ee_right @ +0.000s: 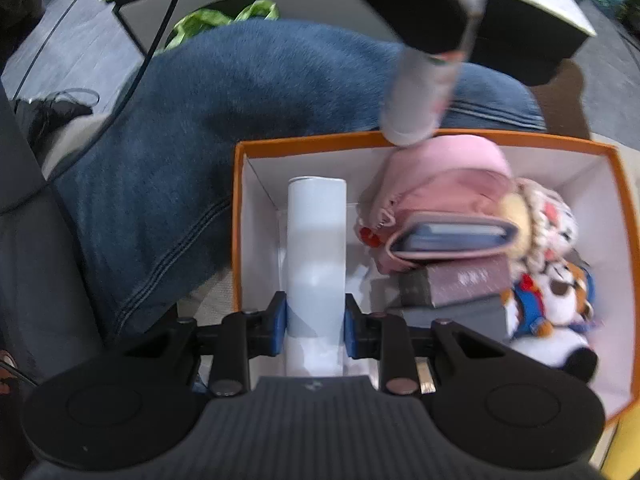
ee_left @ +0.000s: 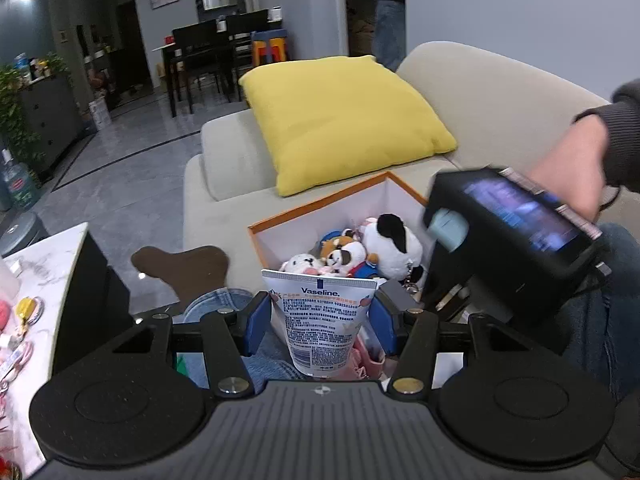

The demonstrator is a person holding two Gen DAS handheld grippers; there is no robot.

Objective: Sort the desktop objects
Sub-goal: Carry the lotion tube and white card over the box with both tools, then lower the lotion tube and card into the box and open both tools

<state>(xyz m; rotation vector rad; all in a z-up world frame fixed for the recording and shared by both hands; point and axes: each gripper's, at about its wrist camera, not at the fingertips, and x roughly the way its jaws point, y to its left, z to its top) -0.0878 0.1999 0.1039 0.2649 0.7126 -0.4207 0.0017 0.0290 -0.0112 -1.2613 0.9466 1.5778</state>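
Your right gripper (ee_right: 315, 326) is clamped on the pale blue tube (ee_right: 316, 256), nose-down over the orange box (ee_right: 436, 139); lower it into the bare left corner before you let go. Your left gripper (ee_left: 320, 320) grips the Vaseline tube (ee_left: 322, 320) at the box's near edge.

Left gripper (ee_left: 322, 316): black ribbed body, two round discs, blue pads (ee_left: 256, 324), brass and silver screws. Right gripper (ee_right: 316, 326): same build. Person: dark grey sleeve (ee_left: 622, 120) right edge, blue jeans (ee_right: 224, 120), brown sock (ee_left: 188, 268).
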